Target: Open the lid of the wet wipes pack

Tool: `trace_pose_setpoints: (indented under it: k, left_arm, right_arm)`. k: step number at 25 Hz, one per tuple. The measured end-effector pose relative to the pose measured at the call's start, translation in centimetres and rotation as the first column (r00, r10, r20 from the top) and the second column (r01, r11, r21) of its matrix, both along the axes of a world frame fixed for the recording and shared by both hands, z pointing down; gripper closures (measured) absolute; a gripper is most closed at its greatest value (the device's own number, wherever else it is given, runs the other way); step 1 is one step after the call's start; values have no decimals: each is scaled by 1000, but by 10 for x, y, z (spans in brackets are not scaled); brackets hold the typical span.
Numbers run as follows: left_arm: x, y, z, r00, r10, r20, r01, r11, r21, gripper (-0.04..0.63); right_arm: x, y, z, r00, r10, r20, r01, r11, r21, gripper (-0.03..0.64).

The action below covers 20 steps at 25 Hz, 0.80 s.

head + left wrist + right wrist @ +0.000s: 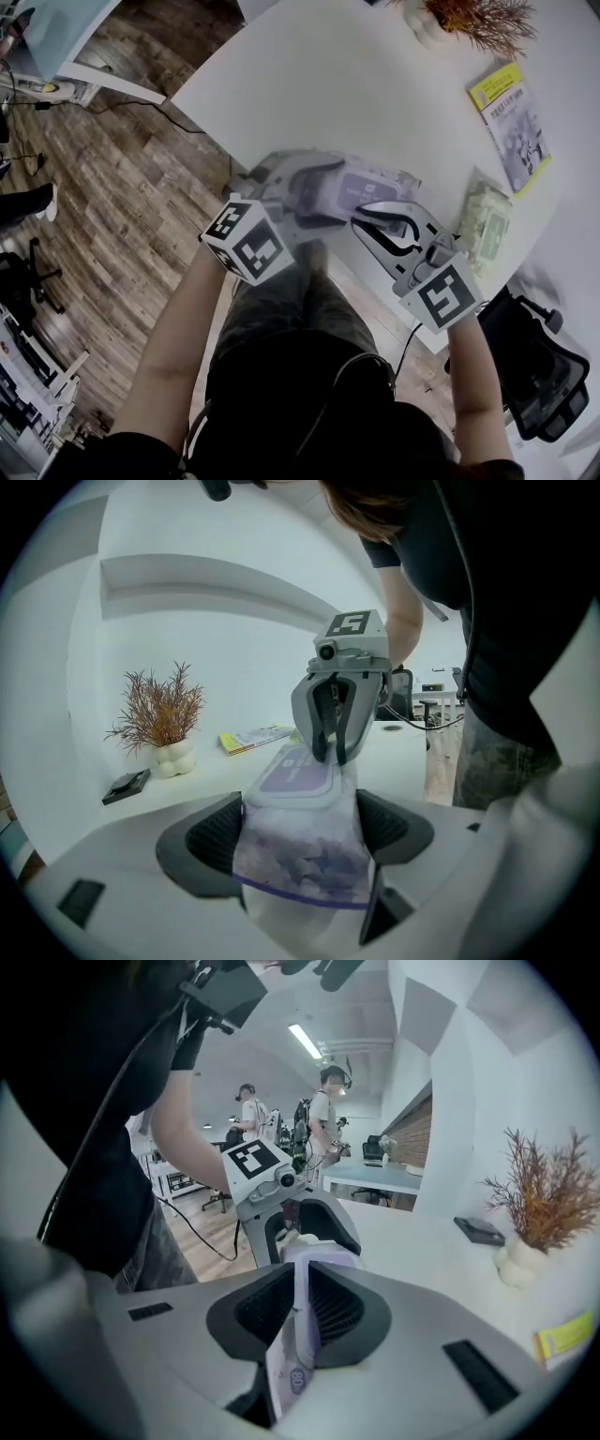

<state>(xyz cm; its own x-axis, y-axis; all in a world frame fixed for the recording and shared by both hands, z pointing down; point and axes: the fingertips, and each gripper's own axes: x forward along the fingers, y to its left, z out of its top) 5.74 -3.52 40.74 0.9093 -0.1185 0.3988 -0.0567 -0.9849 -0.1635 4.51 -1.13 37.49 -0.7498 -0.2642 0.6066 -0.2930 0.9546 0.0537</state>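
**A:** What does the head view show?

**B:** The pack (367,187) is held up over the near edge of the table (375,84). The left gripper (314,192) has one end. The right gripper (372,218) has the other end.

**A:** Can you see the grips from up there?

**B:** Not well, it is blurry. The left gripper view is better. Its black pads (211,841) press on both sides of the pack. The purple lid (295,775) faces up and lies flat.

**A:** And the right one?

**B:** Its own view shows the jaws close together, squeezing the thin end of the pack. We see the pack from its edge there.

**A:** Does anything get in the way?

**B:** Yes. In the left gripper view the right gripper's tips cover the far end of the lid. In the head view the left gripper hides part of the pack.

**A:** What else is on the table?

**B:** A plant (469,19) at the far side, a yellow booklet (511,127) and a second pack (485,225) at the right edge. A small black thing (127,786) shows in the gripper views only.

**A:** And off the table?

**B:** A black chair (534,375) stands by the right corner, and the wood floor (122,206) lies to the left. Two people (328,1101) stand far past the table. Only the right gripper view shows them.
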Motion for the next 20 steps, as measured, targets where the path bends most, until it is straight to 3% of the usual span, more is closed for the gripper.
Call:
trace_pose_setpoints:
  k: [5,12,20]
  left_arm:
    - [0,0,0,1000,1,-3,-1,1000,-2,199]
    - [0,-1,1,1000,3,2,-3,1000,3,202]
    - [1,-2,2,1000,7,10,-7,1000,11,204]
  right_arm:
    - [2,2,0,1000,6,-2,-6,1000,-29,568]
    - [-1,4,-1,999,8,-53,-3,995,99,589]
    - [0,3,-3,998,16,-64,-6,988,152,595]
